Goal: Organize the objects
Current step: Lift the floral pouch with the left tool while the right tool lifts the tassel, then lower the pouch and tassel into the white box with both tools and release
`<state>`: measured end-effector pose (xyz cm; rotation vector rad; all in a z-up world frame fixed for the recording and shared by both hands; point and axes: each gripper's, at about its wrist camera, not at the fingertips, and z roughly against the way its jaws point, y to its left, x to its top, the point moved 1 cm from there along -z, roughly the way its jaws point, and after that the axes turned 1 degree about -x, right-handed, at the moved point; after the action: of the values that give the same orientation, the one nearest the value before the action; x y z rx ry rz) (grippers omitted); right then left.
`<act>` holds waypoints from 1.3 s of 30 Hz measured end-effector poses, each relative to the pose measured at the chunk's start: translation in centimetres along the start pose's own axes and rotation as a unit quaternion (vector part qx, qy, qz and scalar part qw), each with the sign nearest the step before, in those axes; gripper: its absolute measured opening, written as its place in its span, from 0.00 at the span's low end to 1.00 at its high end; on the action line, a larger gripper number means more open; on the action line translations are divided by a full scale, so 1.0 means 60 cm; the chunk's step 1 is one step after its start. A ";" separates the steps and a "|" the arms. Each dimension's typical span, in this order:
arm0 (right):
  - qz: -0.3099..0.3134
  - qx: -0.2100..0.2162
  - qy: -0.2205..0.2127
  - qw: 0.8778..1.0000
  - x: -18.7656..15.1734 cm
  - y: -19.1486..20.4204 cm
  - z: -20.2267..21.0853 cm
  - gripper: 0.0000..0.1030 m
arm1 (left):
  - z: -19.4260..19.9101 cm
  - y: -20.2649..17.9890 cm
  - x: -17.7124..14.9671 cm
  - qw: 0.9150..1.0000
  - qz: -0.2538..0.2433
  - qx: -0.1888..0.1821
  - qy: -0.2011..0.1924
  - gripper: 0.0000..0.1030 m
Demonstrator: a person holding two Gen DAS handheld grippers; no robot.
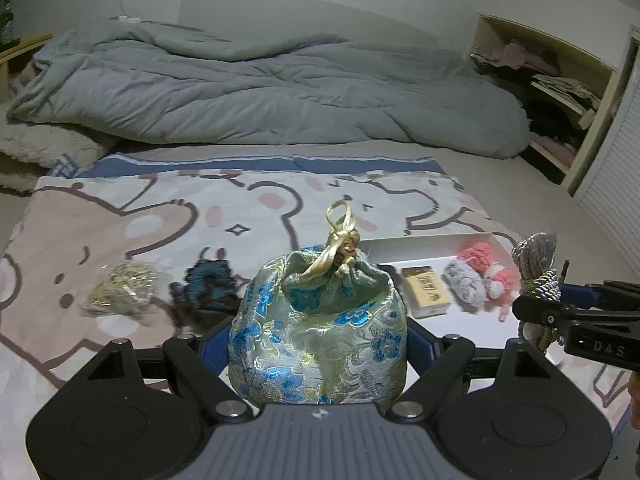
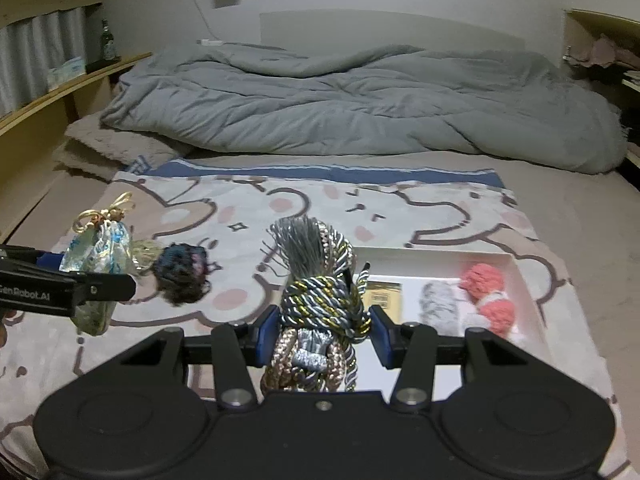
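Brocade pouch [image 1: 318, 332] in left gripper [image 1: 318, 344], rope tassel [image 2: 320, 308] in right gripper [image 2: 322, 332]

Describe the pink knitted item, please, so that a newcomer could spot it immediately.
Find the shallow white tray on the cartoon-print blanket. Inside, at its right end, lies the pink knitted item. Unlike the fuzzy grey piece and yellow box beside it, it is coral pink with white.

Bare tray floor [image 2: 404, 376] nearside; box [image 2: 384, 298], plush toys [image 2: 486, 300] crowding far end.

dark knitted item [image 1: 208, 286] blurred, gold bundle [image 1: 120, 294] smeared, box [image 1: 426, 290] label unreadable
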<state>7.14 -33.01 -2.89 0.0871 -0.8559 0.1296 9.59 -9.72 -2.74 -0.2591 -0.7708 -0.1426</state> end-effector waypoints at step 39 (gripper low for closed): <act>-0.011 -0.105 0.100 0.989 -0.100 -0.237 -0.073 0.48 | -0.195 -0.225 -0.037 0.983 -0.018 -0.173 0.058 0.82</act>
<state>8.62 -46.96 -10.64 -0.1130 -0.6638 0.0261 12.87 -25.93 -9.94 -0.5615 -0.6318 -0.3246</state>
